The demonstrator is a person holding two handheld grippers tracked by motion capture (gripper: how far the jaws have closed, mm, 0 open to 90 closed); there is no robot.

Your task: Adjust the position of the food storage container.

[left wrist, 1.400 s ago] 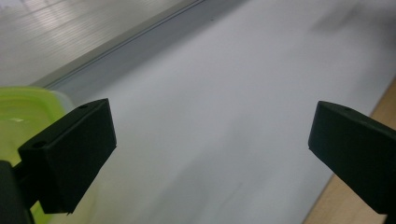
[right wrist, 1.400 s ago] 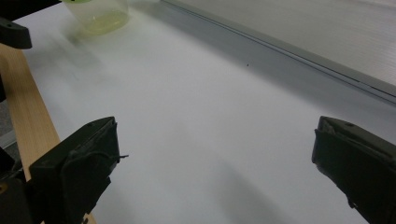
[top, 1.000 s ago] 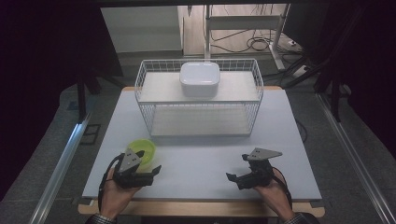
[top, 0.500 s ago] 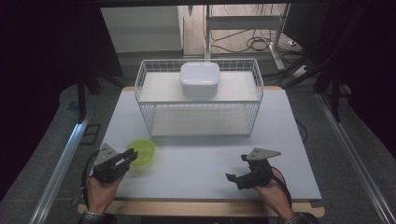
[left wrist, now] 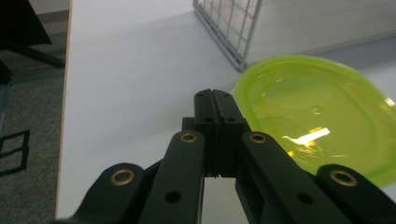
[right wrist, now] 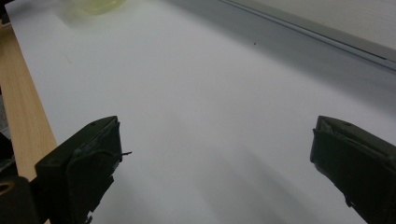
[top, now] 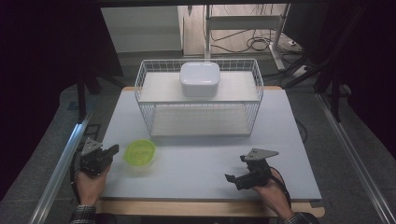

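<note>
A lime-green translucent bowl sits on the white table at the front left; the left gripper view has the bowl just right of my jaws. My left gripper lies left of the bowl, apart from it. Its jaws have just been closing and now meet with nothing between them. My right gripper rests low at the front right, its jaws wide open over bare table. A blurred green bowl shows far off in the right gripper view.
A white wire basket stands at the back middle of the table, with a white lidded box on its upper shelf. The basket's corner is just beyond the bowl. The table's wooden front edge runs near both hands.
My left gripper has drawn away leftward from the green bowl and its jaws have gone from open to shut. The bowl stays put. The right gripper has not moved.
</note>
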